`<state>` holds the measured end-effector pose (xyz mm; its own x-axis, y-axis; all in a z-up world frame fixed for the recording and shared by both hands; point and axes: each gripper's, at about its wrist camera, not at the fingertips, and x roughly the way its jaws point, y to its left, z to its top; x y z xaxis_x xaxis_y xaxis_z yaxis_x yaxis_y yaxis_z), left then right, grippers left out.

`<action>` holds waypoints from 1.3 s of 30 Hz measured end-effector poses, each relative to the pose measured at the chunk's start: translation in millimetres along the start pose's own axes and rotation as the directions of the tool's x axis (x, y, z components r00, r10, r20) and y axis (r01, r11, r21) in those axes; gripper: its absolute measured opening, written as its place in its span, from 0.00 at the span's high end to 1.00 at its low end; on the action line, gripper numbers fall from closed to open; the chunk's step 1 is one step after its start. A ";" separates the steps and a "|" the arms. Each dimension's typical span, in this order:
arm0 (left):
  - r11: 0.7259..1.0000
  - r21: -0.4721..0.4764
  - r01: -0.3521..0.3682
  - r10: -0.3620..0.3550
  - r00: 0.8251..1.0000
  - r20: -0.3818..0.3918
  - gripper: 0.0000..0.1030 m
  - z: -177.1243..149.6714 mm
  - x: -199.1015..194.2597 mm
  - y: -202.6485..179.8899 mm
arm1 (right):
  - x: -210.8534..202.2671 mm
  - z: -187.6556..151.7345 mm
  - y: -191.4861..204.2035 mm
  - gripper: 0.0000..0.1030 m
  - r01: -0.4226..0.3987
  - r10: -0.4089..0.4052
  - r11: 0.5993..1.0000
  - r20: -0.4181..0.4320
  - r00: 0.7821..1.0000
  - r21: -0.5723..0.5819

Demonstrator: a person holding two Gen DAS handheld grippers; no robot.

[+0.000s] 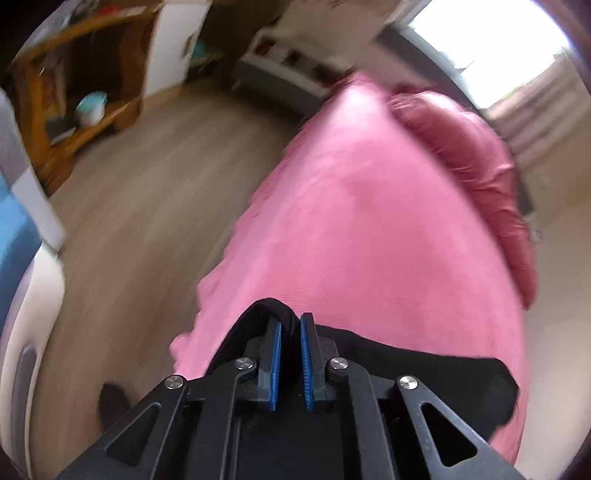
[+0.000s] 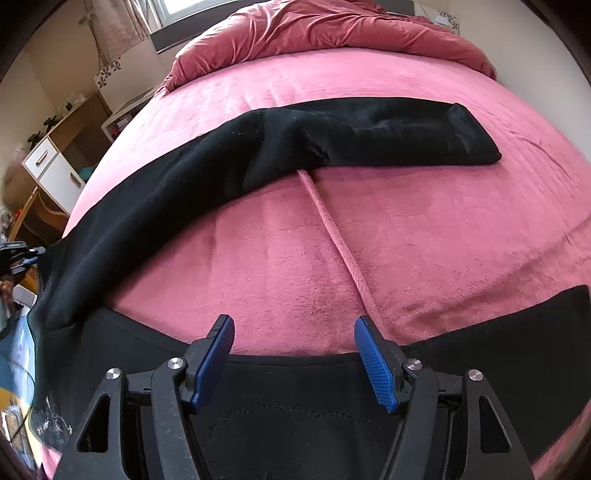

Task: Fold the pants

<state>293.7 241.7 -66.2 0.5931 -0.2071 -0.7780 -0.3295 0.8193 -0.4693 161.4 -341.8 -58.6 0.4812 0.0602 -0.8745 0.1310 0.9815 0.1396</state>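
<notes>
Black pants (image 2: 258, 155) lie spread on a pink blanket (image 2: 424, 229). One leg runs from the left edge across the bed to a cuff at the far right. A second black part (image 2: 517, 325) lies along the near edge, under my right gripper (image 2: 294, 326), which is open and empty just above it. A pink cord (image 2: 340, 243) runs from the leg toward the right gripper. My left gripper (image 1: 290, 323) is shut on a fold of the black pants (image 1: 424, 365) and holds it over the bed's edge.
A darker pink duvet (image 2: 332, 29) is bunched at the head of the bed. A white-drawered cabinet (image 2: 51, 173) stands left of the bed. In the left wrist view, wood floor (image 1: 147, 206) and a wooden shelf (image 1: 74, 92) lie beside the bed.
</notes>
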 end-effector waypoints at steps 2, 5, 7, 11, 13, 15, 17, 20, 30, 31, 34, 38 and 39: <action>0.992 0.045 0.119 -0.120 0.993 0.011 0.91 -13.0 -30.4 -12.9 | -1.9 1.5 -0.4 0.34 -0.003 0.003 1.000 0.007 1.000 0.008; 0.954 0.140 0.265 -0.273 0.961 0.041 0.92 -41.1 -84.4 -30.8 | -7.4 6.4 -0.5 0.34 -0.017 0.017 1.000 0.025 1.000 0.016; 0.917 0.182 0.354 -0.367 0.929 0.044 0.92 -63.8 -118.7 -35.5 | -11.6 12.4 -1.4 0.34 -0.040 0.039 0.999 0.038 0.999 0.030; 0.844 0.234 0.483 -0.505 0.862 0.042 0.93 -108.0 -177.8 -28.6 | -15.8 28.7 -3.2 0.34 -0.087 0.084 0.995 0.057 0.995 0.056; 0.820 0.270 0.505 -0.531 0.847 0.028 0.93 -131.7 -201.2 -22.6 | -17.5 40.8 -1.2 0.34 -0.119 0.114 0.991 0.070 0.991 0.065; 0.801 0.289 0.525 -0.550 0.835 0.007 0.93 -151.5 -214.8 -17.6 | -17.2 51.9 3.5 0.34 -0.140 0.134 0.987 0.074 0.988 0.074; 0.789 0.291 0.542 -0.560 0.828 -0.022 0.93 -173.0 -223.6 -10.5 | -14.4 62.5 7.7 0.34 -0.162 0.156 0.983 0.074 0.985 0.082; 0.791 0.288 0.540 -0.549 0.834 -0.056 0.93 -194.1 -224.3 -7.3 | -6.7 84.2 13.0 0.35 -0.200 0.192 0.973 0.075 0.979 0.114; 0.804 0.221 0.552 -0.546 0.833 -0.090 0.94 -219.2 -220.5 11.4 | 46.9 159.6 22.0 0.59 -0.233 0.223 0.936 0.069 0.972 0.263; 0.806 0.222 0.549 -0.542 0.835 -0.094 0.94 -219.5 -220.3 11.6 | 51.7 166.8 23.1 0.59 -0.230 0.219 0.933 0.070 0.973 0.276; 0.809 0.219 0.545 -0.535 0.838 -0.108 0.94 -220.0 -219.1 13.8 | 68.7 186.6 29.0 0.59 -0.202 0.196 0.939 0.049 0.979 0.277; 0.818 0.218 0.532 -0.521 0.847 -0.108 0.94 -213.7 -218.6 15.3 | 96.7 204.5 33.7 0.59 -0.132 0.145 0.955 -0.029 0.989 0.266; 0.824 0.214 0.524 -0.515 0.851 -0.101 0.94 -211.1 -218.8 16.6 | 104.4 208.2 35.7 0.65 -0.116 0.132 0.960 -0.047 0.990 0.255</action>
<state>3.4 187.8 8.1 0.6002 -0.6525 -0.4626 0.1968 0.6810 -0.7053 396.8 -338.4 -48.3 0.4534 0.1981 -0.8690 0.2909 0.8887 0.3543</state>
